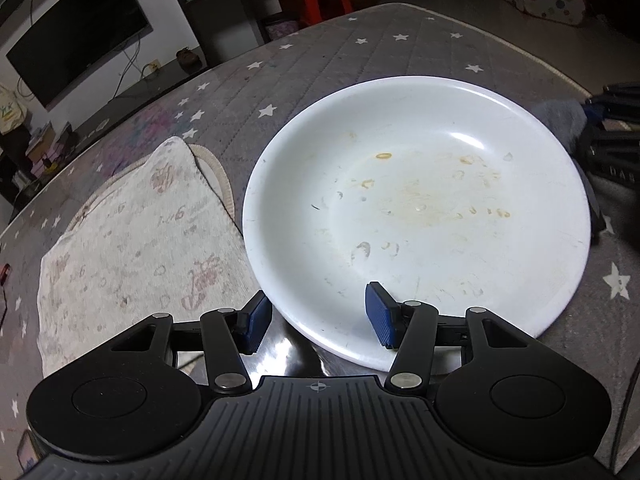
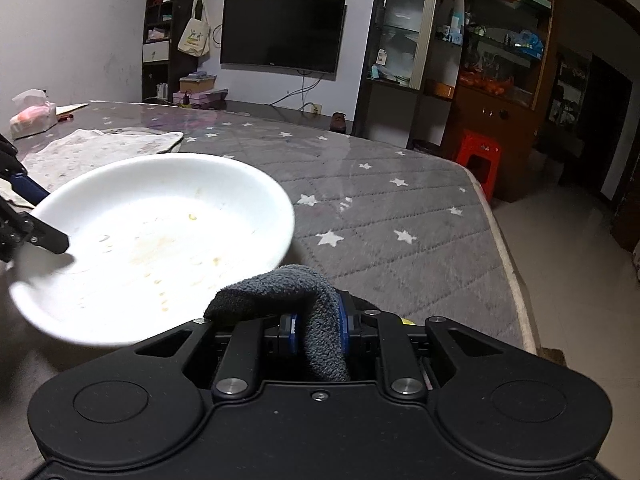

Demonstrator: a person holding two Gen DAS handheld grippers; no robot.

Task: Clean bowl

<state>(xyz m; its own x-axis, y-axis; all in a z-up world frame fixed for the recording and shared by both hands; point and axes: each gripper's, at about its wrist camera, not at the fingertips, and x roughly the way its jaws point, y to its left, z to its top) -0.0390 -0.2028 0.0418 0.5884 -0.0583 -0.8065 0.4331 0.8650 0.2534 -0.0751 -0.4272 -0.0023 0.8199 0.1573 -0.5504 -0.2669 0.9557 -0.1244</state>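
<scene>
A shallow white bowl (image 1: 420, 208) with dried yellowish stains sits on the grey star-patterned table. My left gripper (image 1: 318, 320) straddles its near rim. One blue pad presses the outside wall and the other lies on the inside, so it grips the bowl. From the right wrist view, the bowl (image 2: 160, 240) is at the left with the left gripper (image 2: 40, 212) on its far-left rim. My right gripper (image 2: 318, 328) is shut on a folded grey cloth (image 2: 288, 284), just off the bowl's near right rim. That cloth (image 1: 560, 120) also shows beyond the bowl's right edge.
A pale patterned towel (image 1: 132, 240) lies flat left of the bowl. A tissue pack (image 2: 32, 116) sits at the table's far left corner. The table's edge (image 2: 500, 240) drops to the floor on the right, with a red stool (image 2: 478, 160) beyond it.
</scene>
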